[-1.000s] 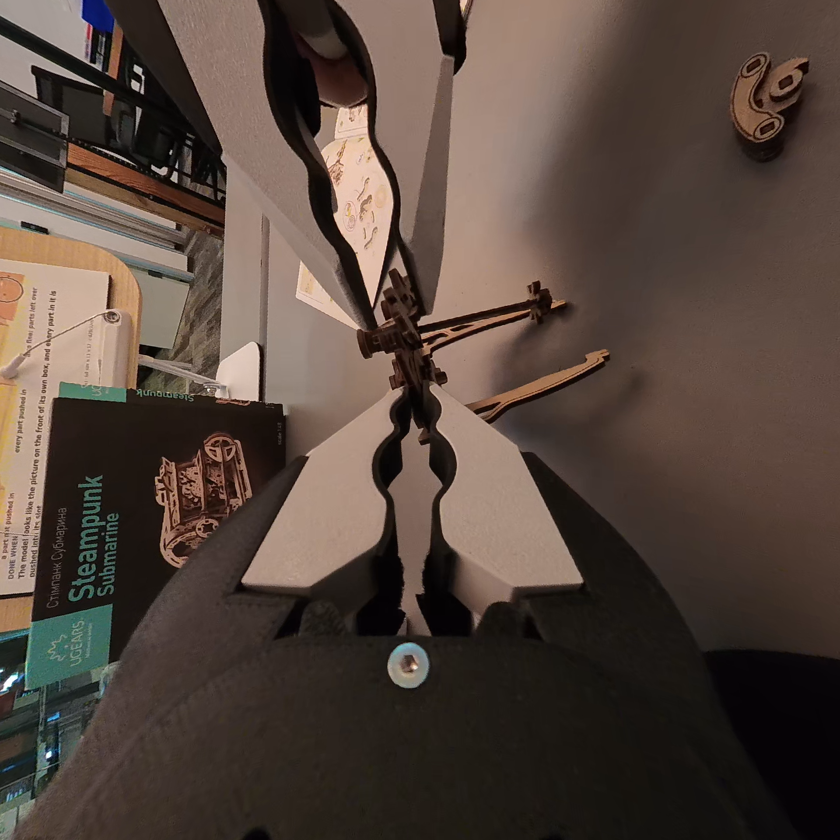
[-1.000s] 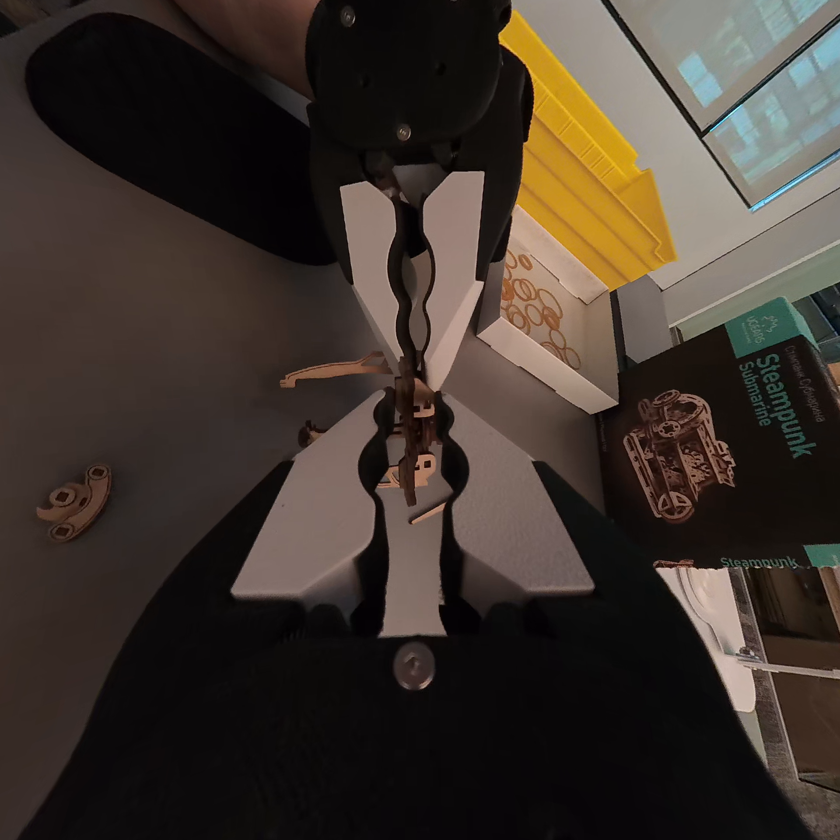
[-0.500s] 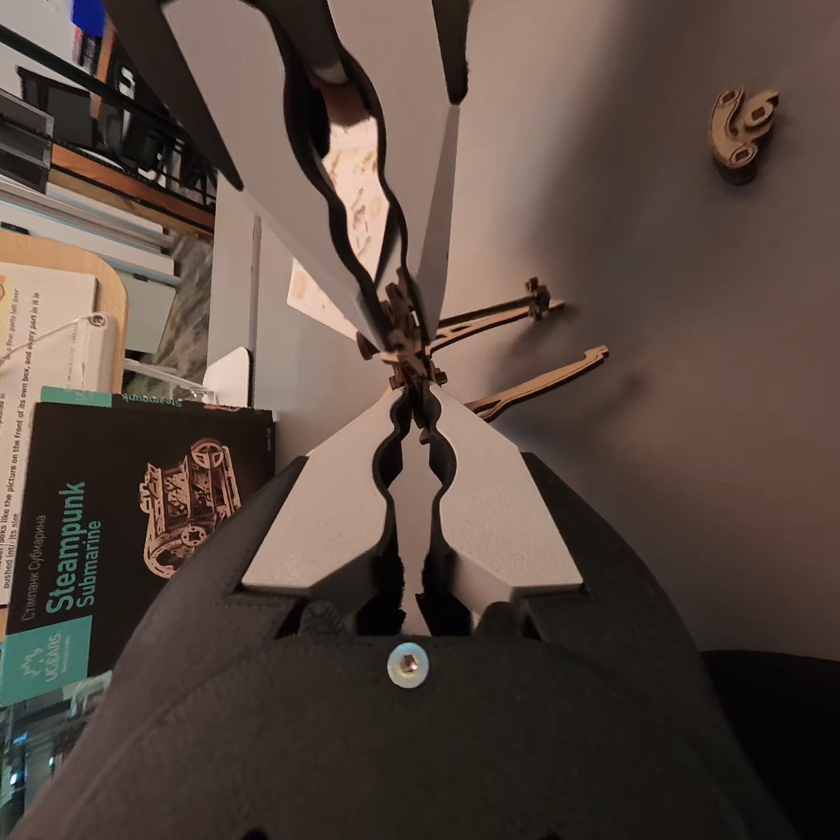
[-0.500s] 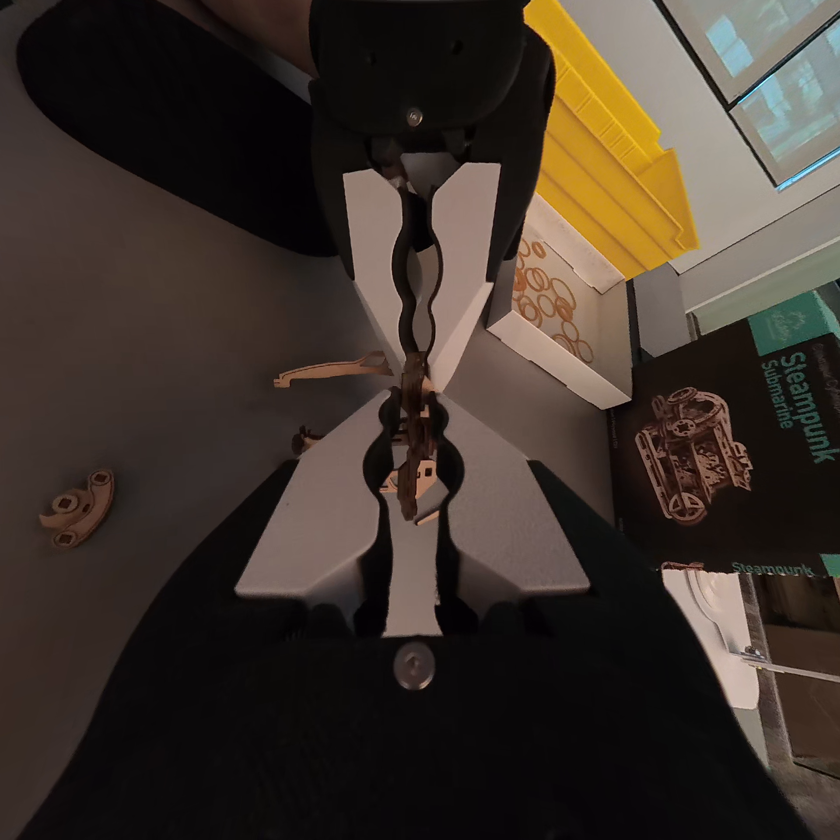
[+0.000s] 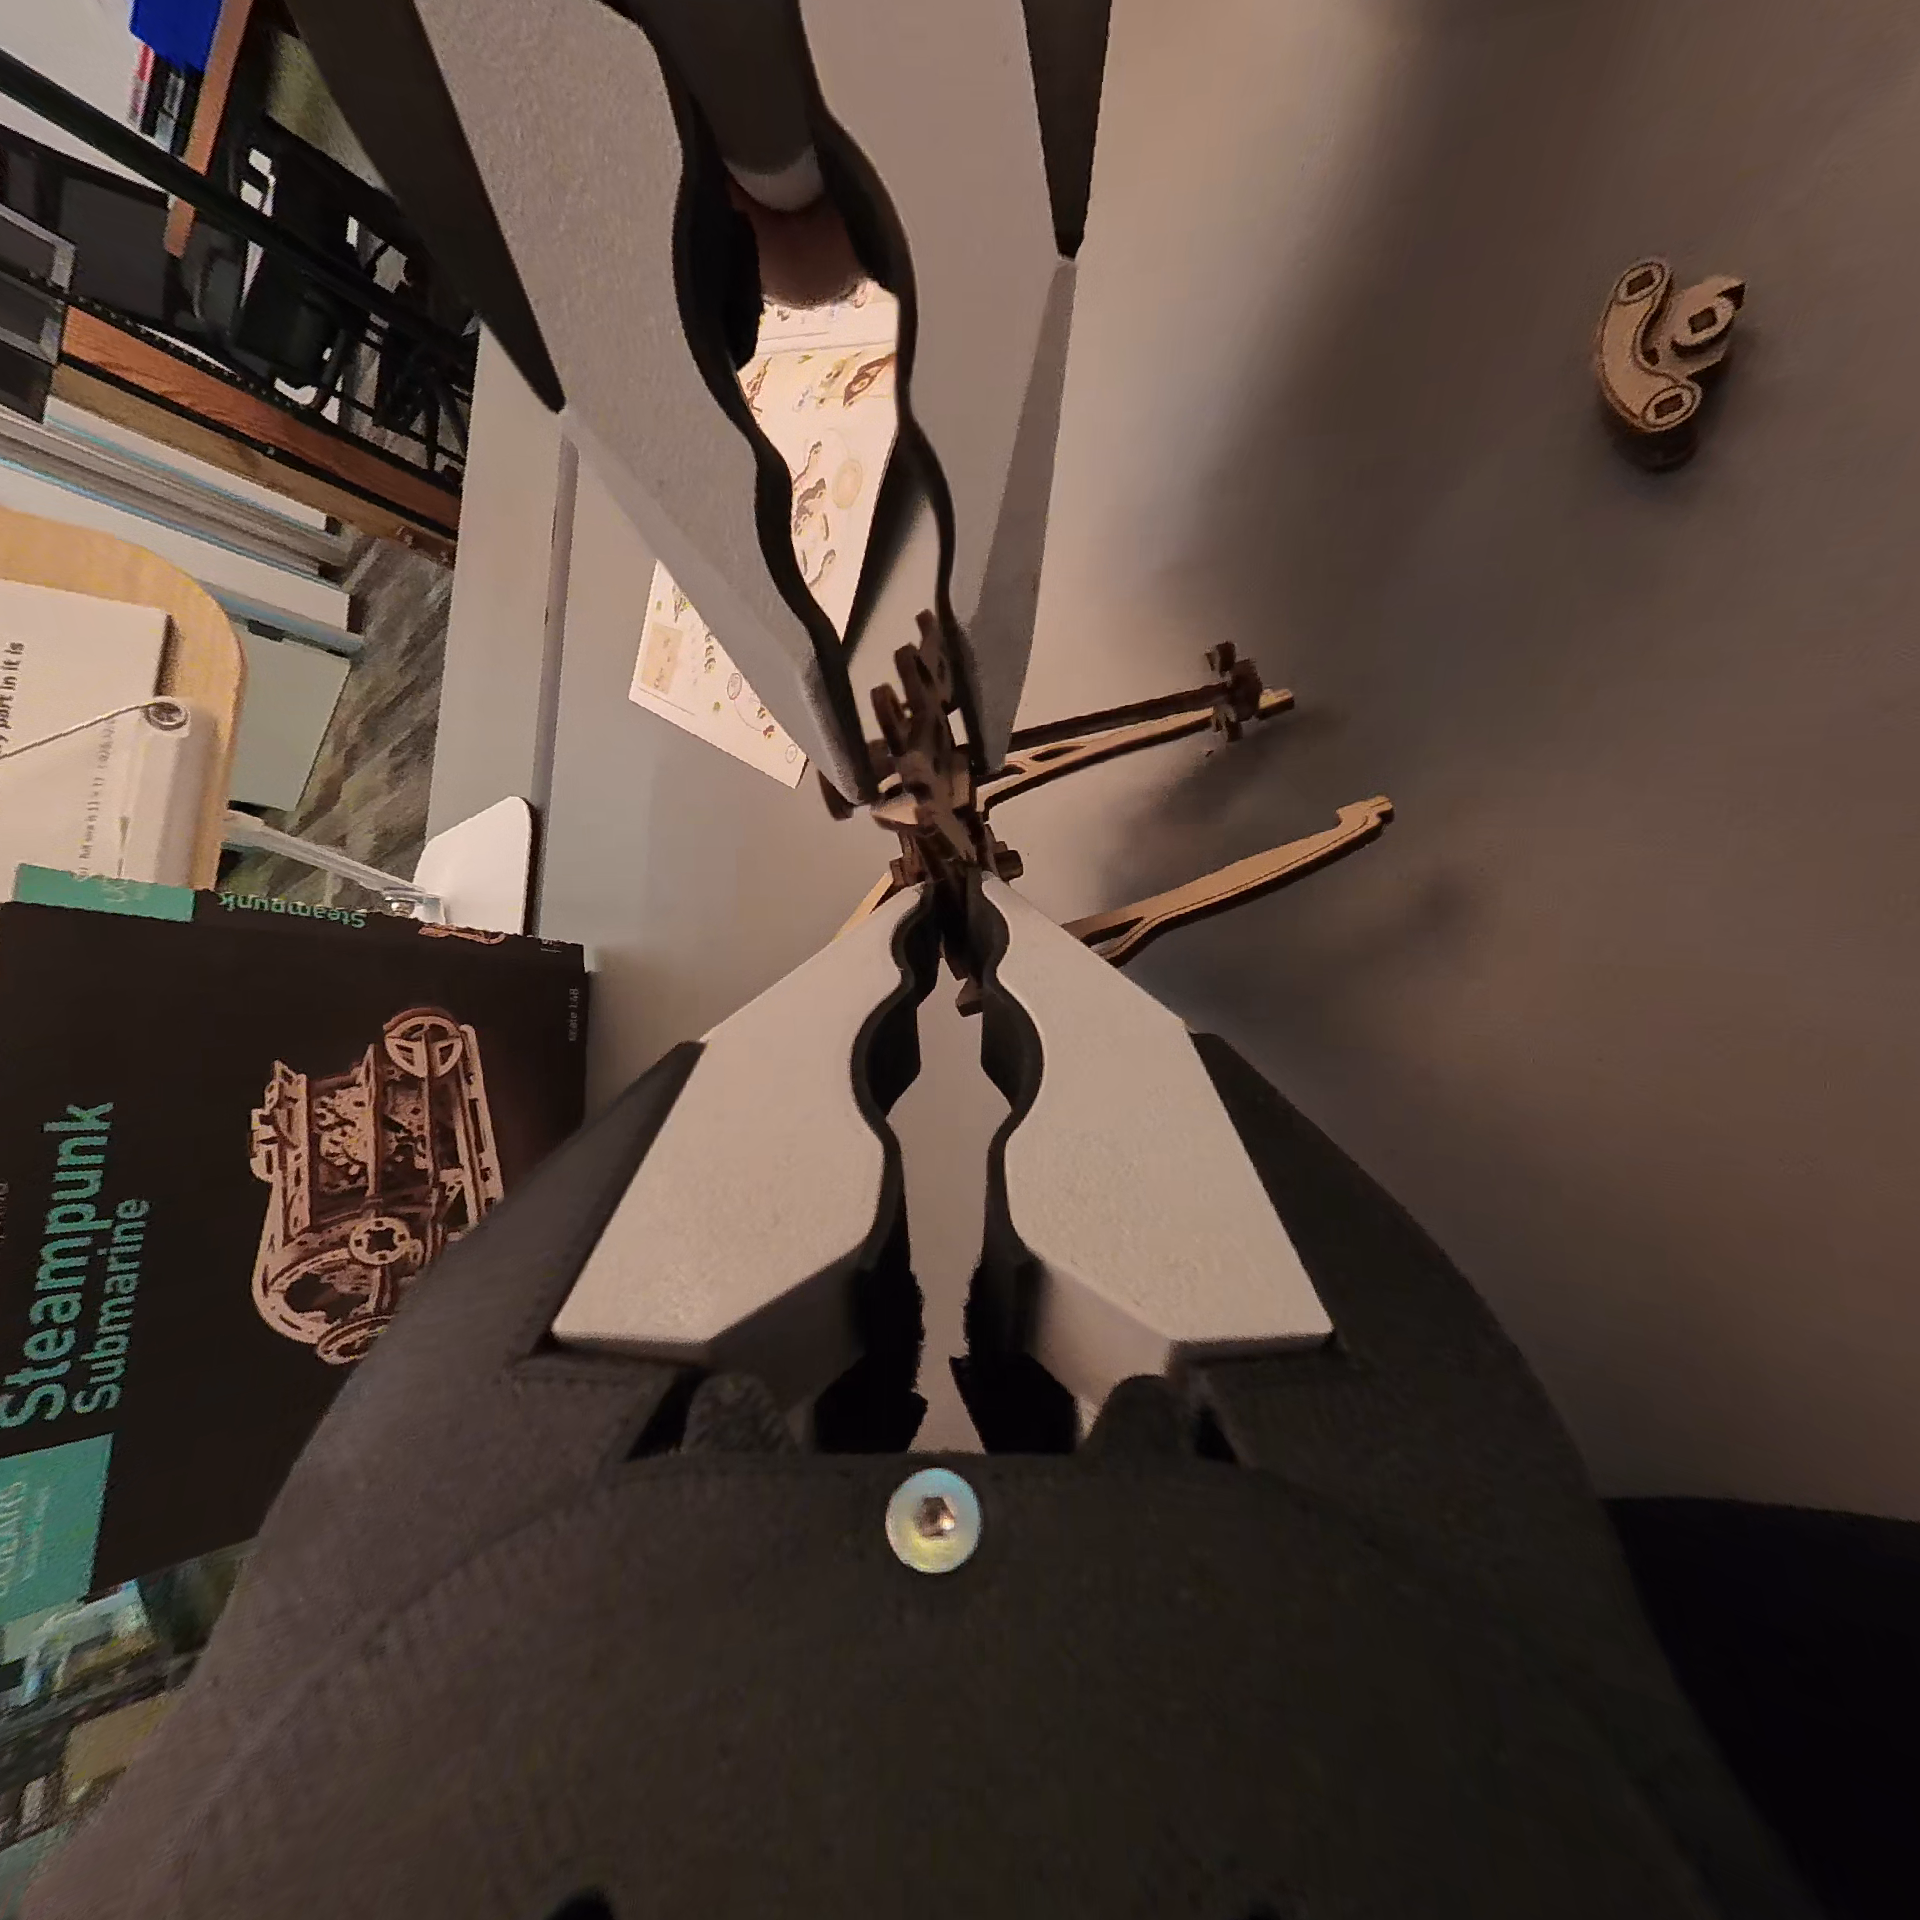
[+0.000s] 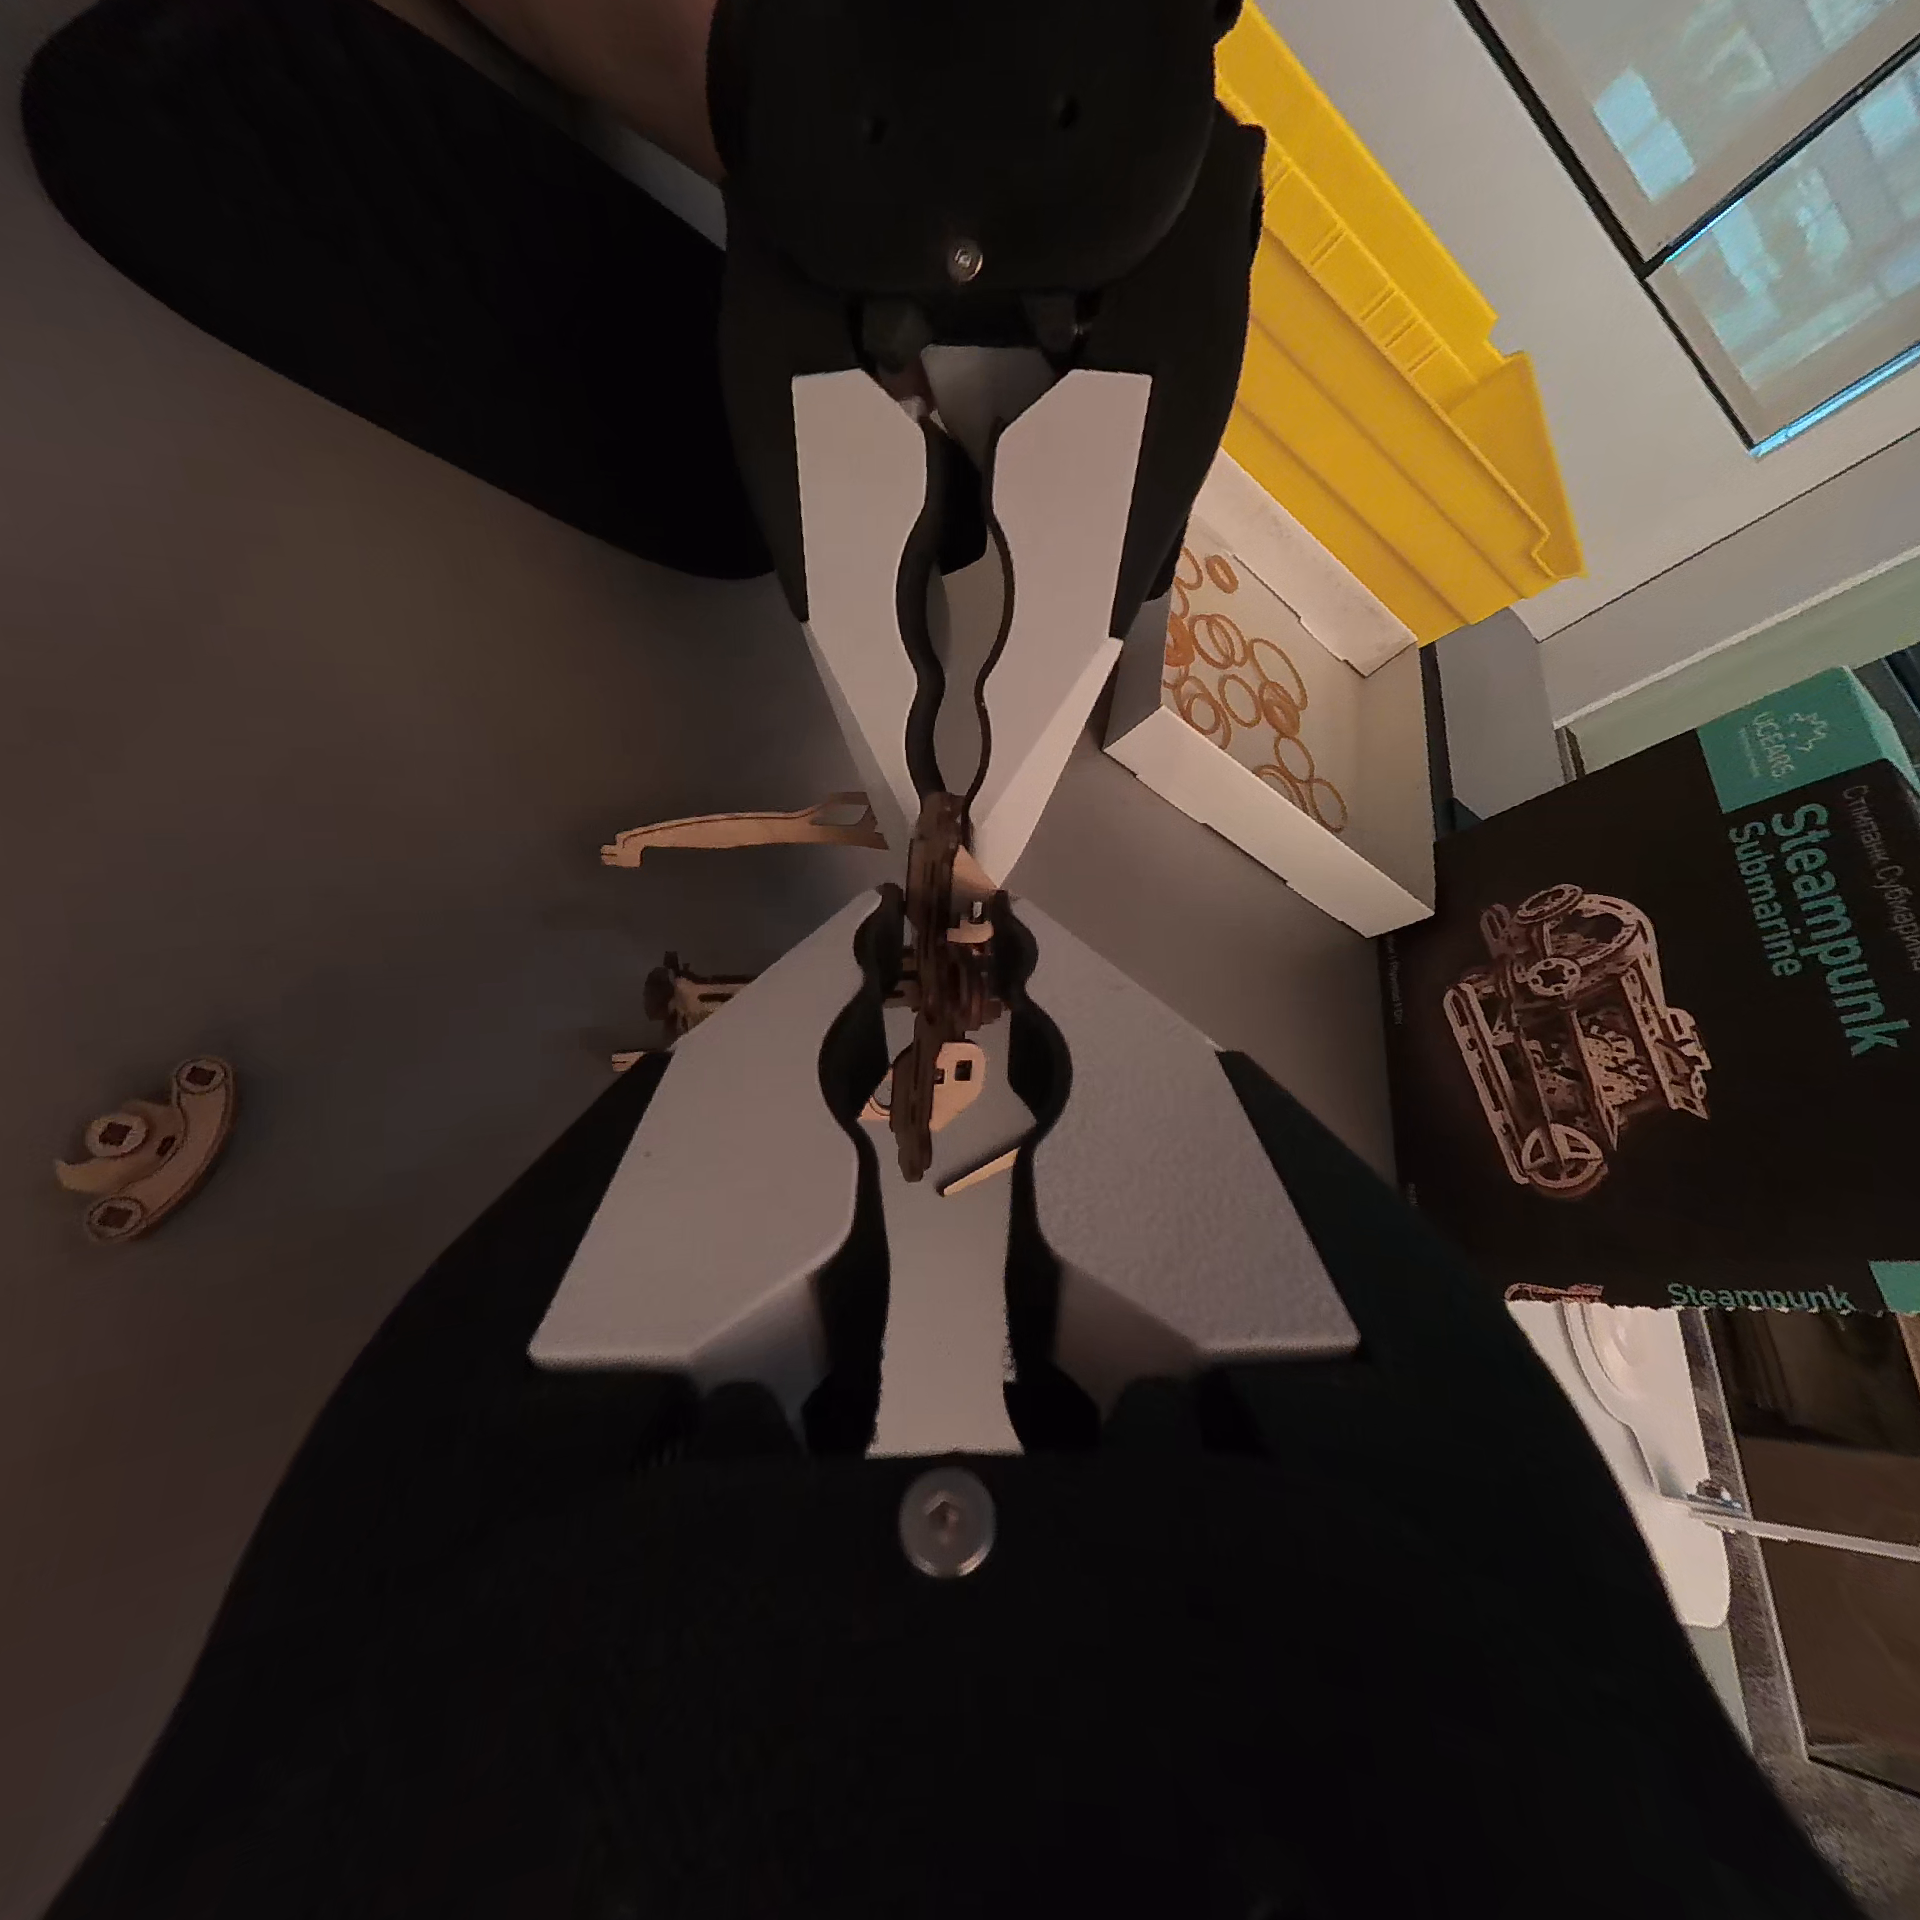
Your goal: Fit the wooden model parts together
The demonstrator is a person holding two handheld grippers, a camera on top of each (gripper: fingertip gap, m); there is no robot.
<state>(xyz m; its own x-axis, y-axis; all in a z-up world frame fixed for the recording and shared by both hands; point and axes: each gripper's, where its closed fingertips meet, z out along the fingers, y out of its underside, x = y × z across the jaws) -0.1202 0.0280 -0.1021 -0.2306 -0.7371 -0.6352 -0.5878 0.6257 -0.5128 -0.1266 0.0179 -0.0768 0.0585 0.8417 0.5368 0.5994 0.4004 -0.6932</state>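
Note:
My left gripper [image 5: 951,896] is shut on a small dark wooden model part [image 5: 932,800]. My right gripper [image 6: 940,914] is shut on the wooden piece [image 6: 935,997] that meets it, and that piece runs back between its fingers. The two grippers face each other tip to tip above the grey table, with the wooden pieces pressed together between them. The right gripper shows at the top of the left wrist view [image 5: 914,764], and the left gripper at the top of the right wrist view [image 6: 951,821]. How the joint sits is hidden by the fingertips.
Loose wooden parts lie on the table: a long arm with a cross end [image 5: 1143,717], a second arm [image 5: 1247,873] and a curved piece [image 5: 1662,353]. A dark kit box [image 6: 1662,987], a white tray of rubber rings [image 6: 1247,707], a yellow bin [image 6: 1382,343] and an instruction sheet [image 5: 717,686] stand nearby.
The two grippers have closed in on each other a little, so each looms larger in the other's view. Both stay shut on the wooden pieces. The loose parts have not moved.

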